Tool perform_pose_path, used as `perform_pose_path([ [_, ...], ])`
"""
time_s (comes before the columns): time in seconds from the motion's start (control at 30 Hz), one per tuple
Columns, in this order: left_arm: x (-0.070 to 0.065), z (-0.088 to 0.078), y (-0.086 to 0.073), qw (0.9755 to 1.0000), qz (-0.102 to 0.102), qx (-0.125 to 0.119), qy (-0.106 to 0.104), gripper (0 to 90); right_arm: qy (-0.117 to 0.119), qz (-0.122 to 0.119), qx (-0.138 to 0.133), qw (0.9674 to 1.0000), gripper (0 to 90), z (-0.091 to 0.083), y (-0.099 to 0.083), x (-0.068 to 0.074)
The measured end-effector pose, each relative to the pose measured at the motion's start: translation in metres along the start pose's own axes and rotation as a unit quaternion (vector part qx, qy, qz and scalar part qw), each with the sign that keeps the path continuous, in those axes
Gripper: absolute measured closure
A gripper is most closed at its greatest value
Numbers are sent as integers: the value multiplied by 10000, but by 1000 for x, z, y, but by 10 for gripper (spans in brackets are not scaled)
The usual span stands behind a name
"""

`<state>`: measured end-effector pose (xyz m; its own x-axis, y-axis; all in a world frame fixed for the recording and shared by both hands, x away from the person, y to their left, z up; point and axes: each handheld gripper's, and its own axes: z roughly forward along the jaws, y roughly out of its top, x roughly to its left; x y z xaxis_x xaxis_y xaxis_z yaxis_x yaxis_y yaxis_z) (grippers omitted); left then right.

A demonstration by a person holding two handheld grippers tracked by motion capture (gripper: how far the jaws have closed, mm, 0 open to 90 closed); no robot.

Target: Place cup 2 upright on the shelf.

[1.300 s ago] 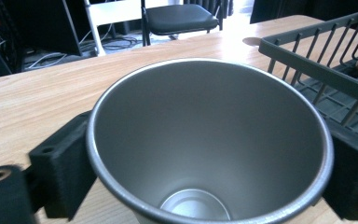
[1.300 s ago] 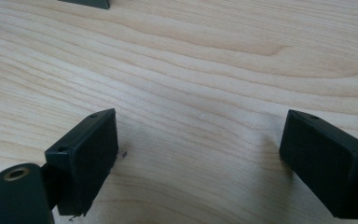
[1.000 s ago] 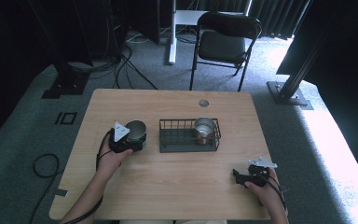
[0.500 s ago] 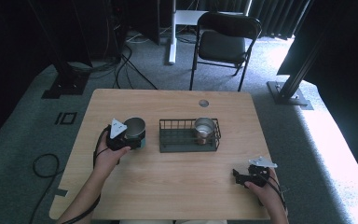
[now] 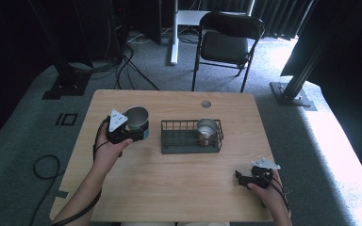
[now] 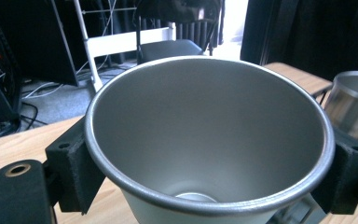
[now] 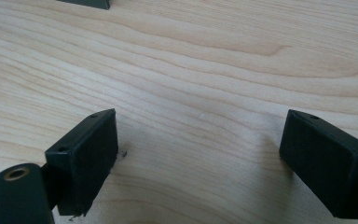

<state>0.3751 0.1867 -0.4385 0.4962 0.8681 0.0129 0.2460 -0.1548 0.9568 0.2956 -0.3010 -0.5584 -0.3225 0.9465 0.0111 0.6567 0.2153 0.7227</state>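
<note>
Jaws of the left gripper [image 5: 131,133] clamp a steel cup [image 5: 137,119] from both sides, just left of centre in the high view; in the left gripper view the cup [image 6: 205,135] sits upright between the black jaws, its rim wide open toward the camera and its inside bare. The left hand [image 5: 108,150] comes up from the lower left of the high view. Just to the right of the held cup stands a dark wire basket [image 5: 181,143] at the middle of the wooden table [image 5: 179,188], and a second steel cup [image 5: 206,130] stands upright inside the basket's right end; its side shows at the right edge of the left gripper view [image 6: 354,105]. The right gripper [image 5: 241,177] rests low at the lower right of the high view, well apart from the basket, held by the right hand [image 5: 268,190]. In the right gripper view its jaws stand wide apart over bare wood grain, holding nothing. A black folding chair [image 5: 231,40] stands beyond the table at the upper middle of the high view.
</note>
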Motion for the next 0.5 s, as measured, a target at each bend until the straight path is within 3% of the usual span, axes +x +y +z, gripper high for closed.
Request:
perform_pose_path([
  [0.23,-11,2,24,9997,97,-176,-116,138,-1,-7,0,10000,110,0,0,0],
  [0.5,-30,12,40,9987,67,-233,-441,138,-5,-9,1,10000,110,0,0,0],
])
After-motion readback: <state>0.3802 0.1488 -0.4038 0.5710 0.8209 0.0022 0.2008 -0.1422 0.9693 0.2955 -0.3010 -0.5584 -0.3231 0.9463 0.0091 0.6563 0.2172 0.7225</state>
